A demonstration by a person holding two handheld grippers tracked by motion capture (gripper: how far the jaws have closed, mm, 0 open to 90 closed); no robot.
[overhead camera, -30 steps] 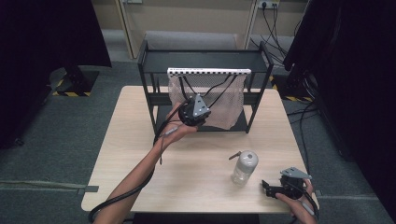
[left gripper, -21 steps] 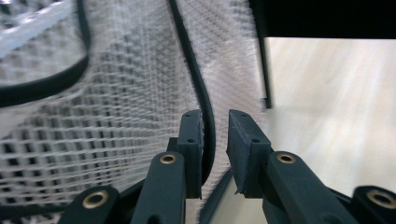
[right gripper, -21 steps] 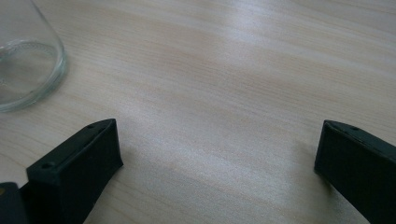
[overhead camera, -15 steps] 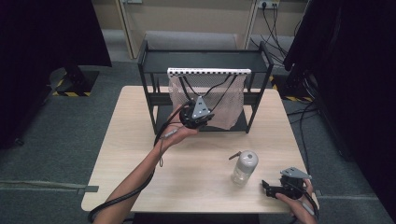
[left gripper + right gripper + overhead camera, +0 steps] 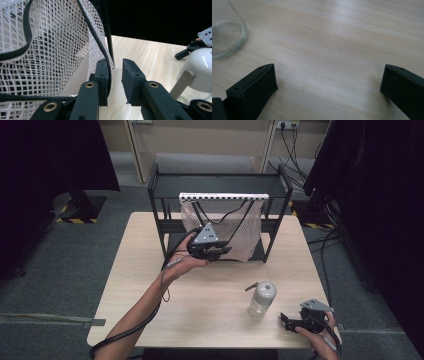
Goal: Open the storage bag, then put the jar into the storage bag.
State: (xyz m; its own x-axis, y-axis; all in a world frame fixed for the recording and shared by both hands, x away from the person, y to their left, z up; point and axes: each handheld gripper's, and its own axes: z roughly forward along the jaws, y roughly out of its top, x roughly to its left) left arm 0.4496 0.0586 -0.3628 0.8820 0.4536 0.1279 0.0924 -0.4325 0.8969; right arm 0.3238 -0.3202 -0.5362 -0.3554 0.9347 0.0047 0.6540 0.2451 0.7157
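My left tongs sit nearly closed on the mesh bag's black cord, at the rack front. Right tongs wide (idle, near bottle). Risk: thin cord slips, mesh snags.

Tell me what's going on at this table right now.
A person is working with a handheld gripper in each hand. The left gripper is up at the white mesh bag that hangs in the black rack, its jaws nearly closed beside the bag's black edge cord; whether they pinch it is unclear. The right gripper rests open on the table near its front right corner, beside a clear bottle with a white cap, which stands untouched.
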